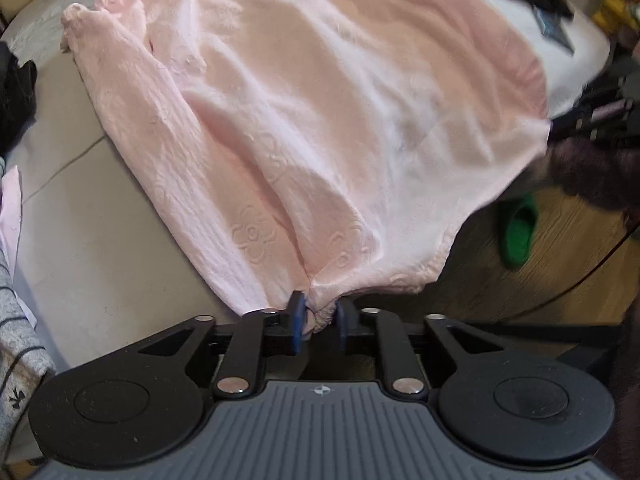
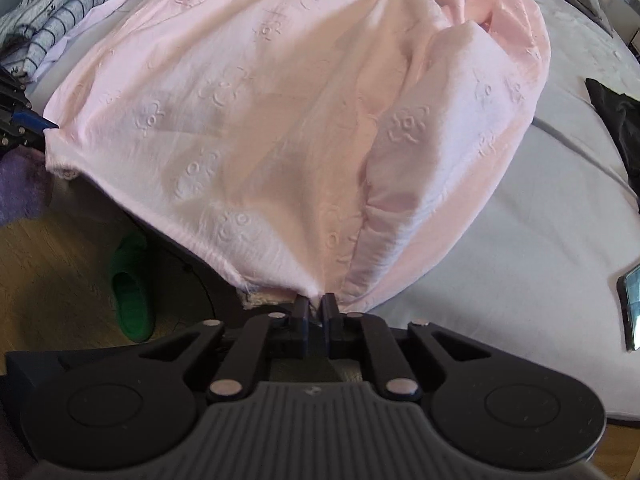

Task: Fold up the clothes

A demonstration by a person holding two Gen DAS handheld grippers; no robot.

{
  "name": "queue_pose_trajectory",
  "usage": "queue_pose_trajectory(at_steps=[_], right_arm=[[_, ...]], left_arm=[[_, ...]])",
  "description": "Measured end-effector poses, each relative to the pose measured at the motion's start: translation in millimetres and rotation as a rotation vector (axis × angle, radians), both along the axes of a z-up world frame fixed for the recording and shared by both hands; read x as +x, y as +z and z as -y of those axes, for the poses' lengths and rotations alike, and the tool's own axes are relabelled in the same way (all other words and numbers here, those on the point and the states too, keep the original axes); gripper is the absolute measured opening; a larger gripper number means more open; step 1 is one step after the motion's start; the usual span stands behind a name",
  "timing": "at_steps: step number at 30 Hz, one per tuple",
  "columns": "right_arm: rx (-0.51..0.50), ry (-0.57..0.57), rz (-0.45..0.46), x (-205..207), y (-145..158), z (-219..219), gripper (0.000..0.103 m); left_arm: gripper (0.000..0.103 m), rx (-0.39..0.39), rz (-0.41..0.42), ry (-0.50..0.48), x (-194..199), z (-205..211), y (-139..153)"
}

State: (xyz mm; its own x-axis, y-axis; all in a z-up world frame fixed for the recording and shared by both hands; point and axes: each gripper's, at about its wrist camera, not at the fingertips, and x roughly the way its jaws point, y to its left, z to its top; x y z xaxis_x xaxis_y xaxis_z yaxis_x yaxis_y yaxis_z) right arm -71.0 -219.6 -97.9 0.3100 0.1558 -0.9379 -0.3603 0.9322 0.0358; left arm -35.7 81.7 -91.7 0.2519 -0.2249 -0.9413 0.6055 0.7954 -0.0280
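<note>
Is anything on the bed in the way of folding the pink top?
Nothing visible blocks it. Both hand-held grippers, left and right, already pinch the pink top's hem. The striped clothes and black garment lie off to the sides, and the bed beside the top looks bare.

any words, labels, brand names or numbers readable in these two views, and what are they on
No readable text in either view.
Left gripper: a small round emblem on its grey body, a symbol with no letters.
Right gripper: a small pale mark on its grey body, too blurred to read.
Pink garment: embossed flower patterns only, no lettering.
Dark tag at the far end of the bed: blurred, unreadable.
Phone: screen shows only a reflection.
</note>
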Motion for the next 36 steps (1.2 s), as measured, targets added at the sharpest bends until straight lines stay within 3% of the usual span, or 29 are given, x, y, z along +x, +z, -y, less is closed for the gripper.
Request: queue_pose_trajectory(at_steps=[1, 2, 3, 10, 13, 18, 24, 36], right_arm=[[0.020, -0.023, 0.011, -1.0, 6.4, 4.0, 0.050], [0.043, -0.044, 0.038, -2.4, 16.8, 7.7, 0.060], [0.063, -0.054, 0.056, -2.9, 26.4, 11.2, 0.060], [0.106, -0.116, 0.160, 34.7, 79.5, 33.6, 0.060], [0.093, -0.154, 0.182, 66.7, 89.3, 42.6, 0.060], [0.081, -0.245, 0.202, 128.6, 95.5, 71.0, 0.060], [0.074, -0.357, 0.245, 210.5, 87.7, 103.0, 0.059], [0.120, -0.515, 0.293, 347.6, 33.9, 154.2, 0.061]], left_arm=[[0.033, -0.018, 0.011, 0.023, 6.8, -4.0, 8.2], [0.048, -0.036, 0.021, 0.045, 13.7, -7.9, 16.4], [0.052, -0.054, 0.032, 0.068, 20.5, -11.8, 24.7], [0.054, -0.181, 0.106, 0.225, 68.3, -39.5, 82.2], [0.054, -0.231, 0.138, 0.291, 90.0, -50.8, 105.9], [0.054, -0.236, 0.198, 0.381, 155.5, -57.3, 118.7], [0.055, -0.243, 0.300, 0.507, 236.0, -63.6, 107.0], [0.055, -0.325, 0.268, 0.661, 362.1, -77.1, 33.8]])
